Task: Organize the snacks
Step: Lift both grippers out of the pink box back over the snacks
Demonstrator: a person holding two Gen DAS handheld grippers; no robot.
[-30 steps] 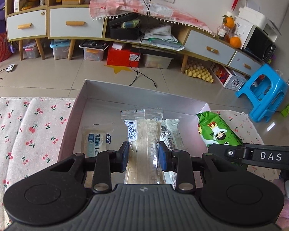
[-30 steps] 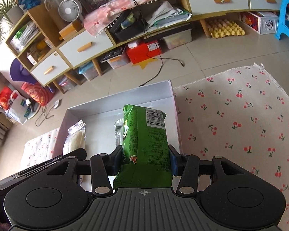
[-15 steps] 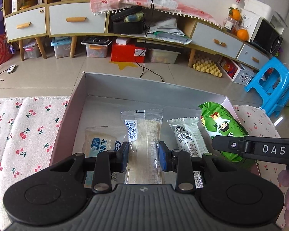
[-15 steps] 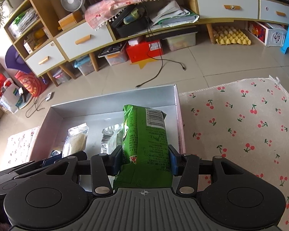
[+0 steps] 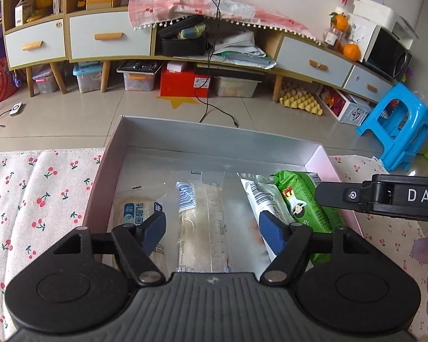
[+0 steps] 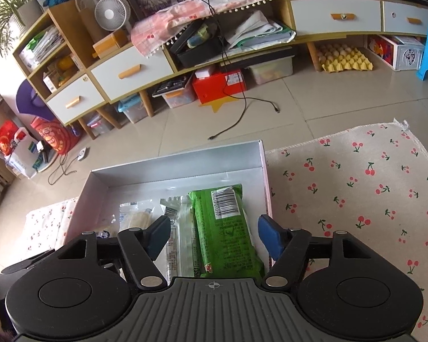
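Observation:
A shallow grey box (image 5: 214, 135) (image 6: 174, 168) sits on the cherry-print cloth. Several snack packets lie side by side in it: a pale bread packet (image 5: 137, 213), a clear packet (image 5: 205, 222) (image 6: 137, 218), a white barcode packet (image 5: 261, 199) (image 6: 182, 236) and a green packet (image 5: 305, 202) (image 6: 225, 228). My left gripper (image 5: 214, 228) is open above the clear packet. My right gripper (image 6: 214, 235) is open above the green packet, which lies against the box's right wall. Part of the right gripper (image 5: 385, 199) shows in the left wrist view.
The cherry-print cloth (image 5: 37, 199) (image 6: 356, 188) spreads on both sides of the box. Beyond the table edge is tiled floor with a black cable (image 6: 242, 119), a blue stool (image 5: 396, 125) and a low cabinet (image 5: 108, 37) with storage bins under it.
Both grippers have opened. The clear packet has left the left gripper and the green packet has left the right one; both now lie in the box.

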